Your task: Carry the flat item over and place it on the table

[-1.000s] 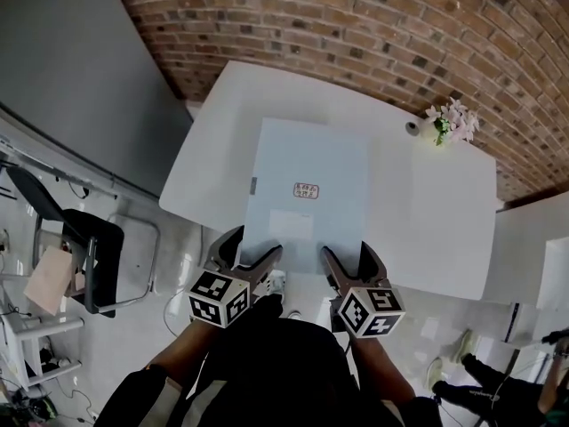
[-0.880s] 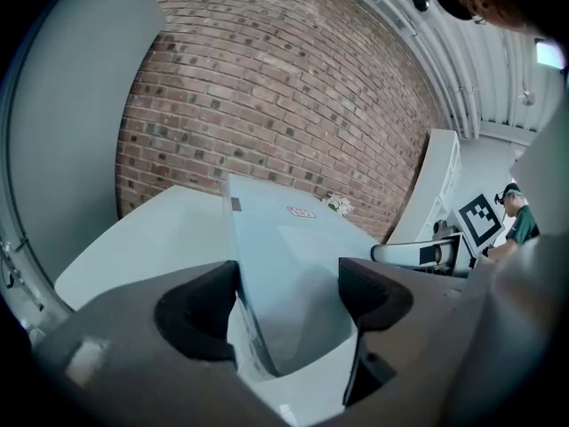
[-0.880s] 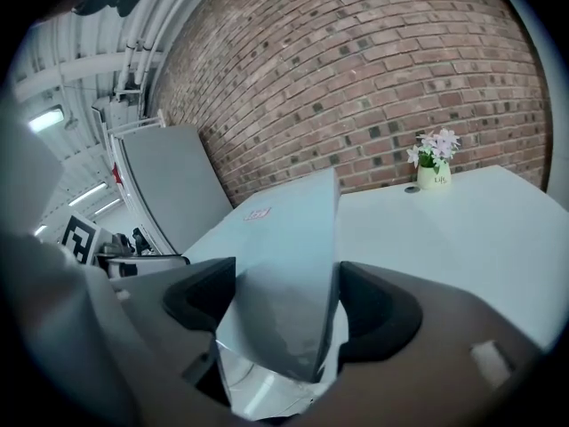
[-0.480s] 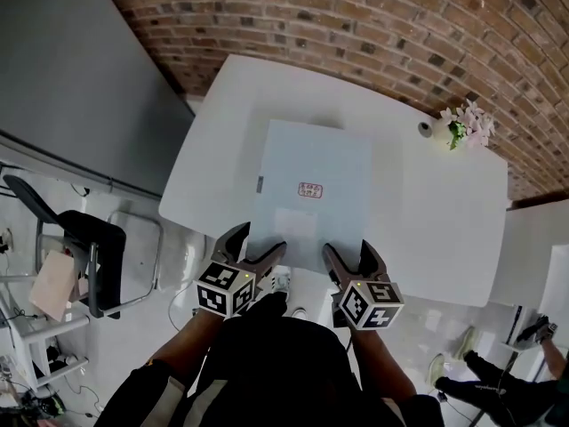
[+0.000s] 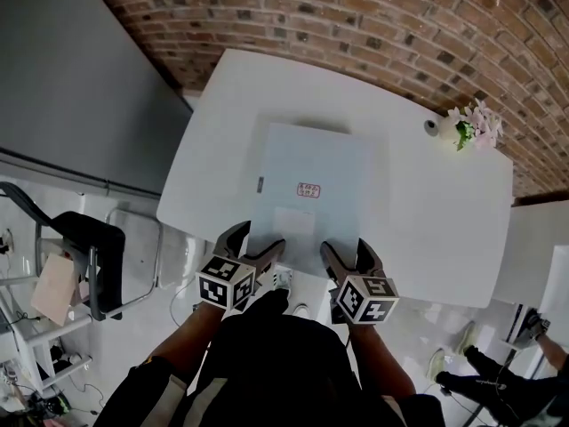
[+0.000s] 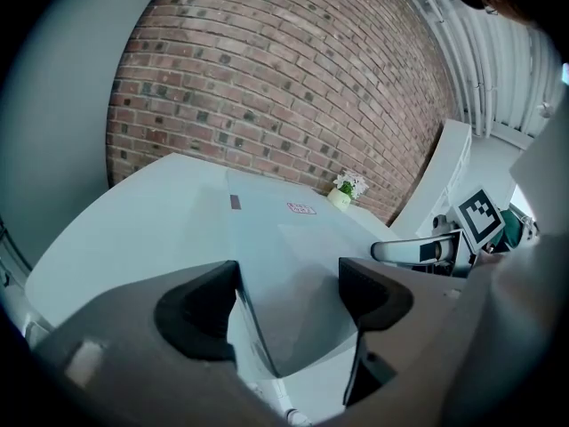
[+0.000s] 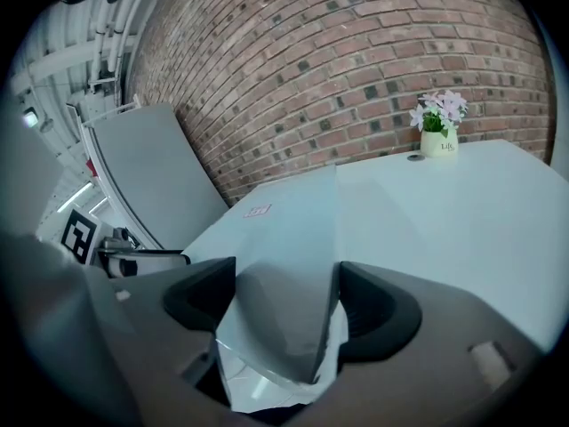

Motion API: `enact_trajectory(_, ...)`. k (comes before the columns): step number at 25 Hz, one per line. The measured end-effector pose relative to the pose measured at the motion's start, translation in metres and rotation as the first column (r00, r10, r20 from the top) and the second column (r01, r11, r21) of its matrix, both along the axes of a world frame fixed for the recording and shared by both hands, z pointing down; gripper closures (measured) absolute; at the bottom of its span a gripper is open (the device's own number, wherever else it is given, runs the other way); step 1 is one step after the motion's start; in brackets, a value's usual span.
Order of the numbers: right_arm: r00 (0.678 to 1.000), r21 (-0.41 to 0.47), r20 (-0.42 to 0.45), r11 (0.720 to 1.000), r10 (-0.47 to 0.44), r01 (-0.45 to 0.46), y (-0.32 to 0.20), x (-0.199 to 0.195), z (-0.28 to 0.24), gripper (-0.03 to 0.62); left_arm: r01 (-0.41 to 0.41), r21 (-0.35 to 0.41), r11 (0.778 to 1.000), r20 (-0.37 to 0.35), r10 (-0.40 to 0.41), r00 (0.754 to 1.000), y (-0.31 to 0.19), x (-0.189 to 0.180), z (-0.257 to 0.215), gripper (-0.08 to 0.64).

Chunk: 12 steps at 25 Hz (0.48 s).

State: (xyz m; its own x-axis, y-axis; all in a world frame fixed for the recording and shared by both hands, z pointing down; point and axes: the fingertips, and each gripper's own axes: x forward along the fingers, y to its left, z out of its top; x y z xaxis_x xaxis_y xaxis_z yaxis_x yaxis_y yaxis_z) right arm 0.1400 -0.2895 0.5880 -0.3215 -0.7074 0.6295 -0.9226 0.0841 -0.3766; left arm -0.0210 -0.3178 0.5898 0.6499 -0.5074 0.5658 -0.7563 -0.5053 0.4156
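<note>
The flat item [image 5: 311, 176] is a pale blue rectangular sheet with a small red label, lying low over the white table [image 5: 444, 221]; I cannot tell whether it touches the top. Its near edge overhangs the table's front. My left gripper [image 5: 253, 245] holds the near left corner and my right gripper [image 5: 345, 249] the near right corner. In the left gripper view the flat item's [image 6: 276, 238] corner spans the gap between the jaws of the left gripper [image 6: 289, 296]. The right gripper view shows the flat item [image 7: 284, 238] bowed between the right gripper's [image 7: 286, 301] pads.
A small vase of pink flowers [image 5: 462, 130] stands at the table's far right corner. A brick wall [image 5: 356, 25] runs behind the table, and a grey panel [image 5: 80, 78] stands to the left. A black chair [image 5: 89, 247] is at the lower left. A person [image 5: 498, 385] is at the bottom right.
The flat item has sunk toward the table and looks smaller. Both grippers have kept the same hold on its near corners and moved slightly forward.
</note>
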Motion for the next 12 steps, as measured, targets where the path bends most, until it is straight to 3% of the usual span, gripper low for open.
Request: enact_trajectory(12, 1.000, -0.036, -0.001, 0.999, 0.001, -0.001, -0.004, 0.000, 0.019, 0.228, -0.038, -0.015, 0.999, 0.036, 0.039, 0.999, -0.005, 0.002, 0.017, 0.193)
